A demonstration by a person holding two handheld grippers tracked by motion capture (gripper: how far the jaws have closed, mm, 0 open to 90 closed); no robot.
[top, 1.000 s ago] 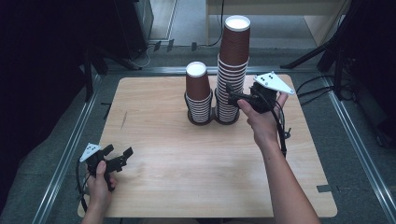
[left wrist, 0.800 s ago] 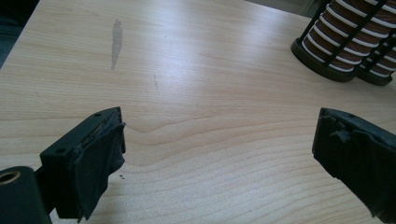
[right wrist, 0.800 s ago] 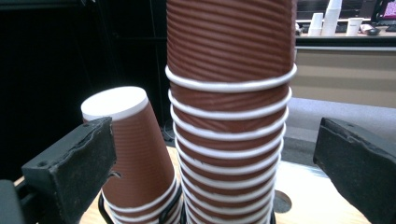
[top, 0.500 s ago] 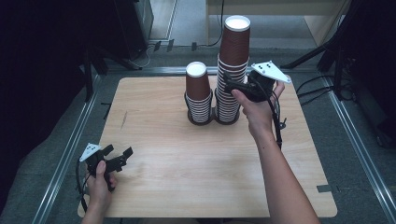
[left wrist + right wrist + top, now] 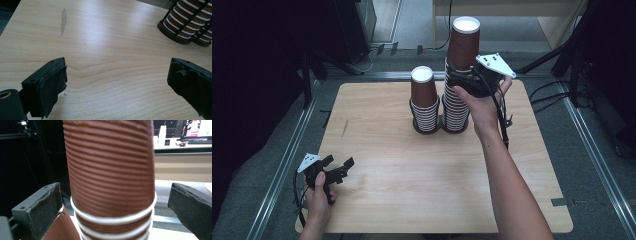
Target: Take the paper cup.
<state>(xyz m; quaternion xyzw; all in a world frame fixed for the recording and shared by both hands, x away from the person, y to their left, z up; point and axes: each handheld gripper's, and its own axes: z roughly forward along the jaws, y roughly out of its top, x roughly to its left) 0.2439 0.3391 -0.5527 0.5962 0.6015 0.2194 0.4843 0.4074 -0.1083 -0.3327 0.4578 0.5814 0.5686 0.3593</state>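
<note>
Two stacks of brown ribbed paper cups stand upside down in black holders at the table's far middle: a tall stack (image 5: 460, 70) and, left of it, a short stack (image 5: 424, 100). My right gripper (image 5: 458, 79) is open, level with the top of the tall stack. In the right gripper view the topmost cup (image 5: 110, 170) sits between the jaws of that gripper (image 5: 116, 197), with a gap on each side. My left gripper (image 5: 337, 167) rests open at the table's front left. Bare wood lies between the jaws of the left gripper (image 5: 117, 75).
The wooden table (image 5: 422, 190) has metal rails along both sides. The black bases of the cup holders (image 5: 175, 28) show at the top right of the left gripper view. Beyond the table, cables lie on the floor (image 5: 552, 90).
My right gripper has risen along the tall stack and shifted left, so the top cup now sits between its jaws. The left gripper has not moved.
</note>
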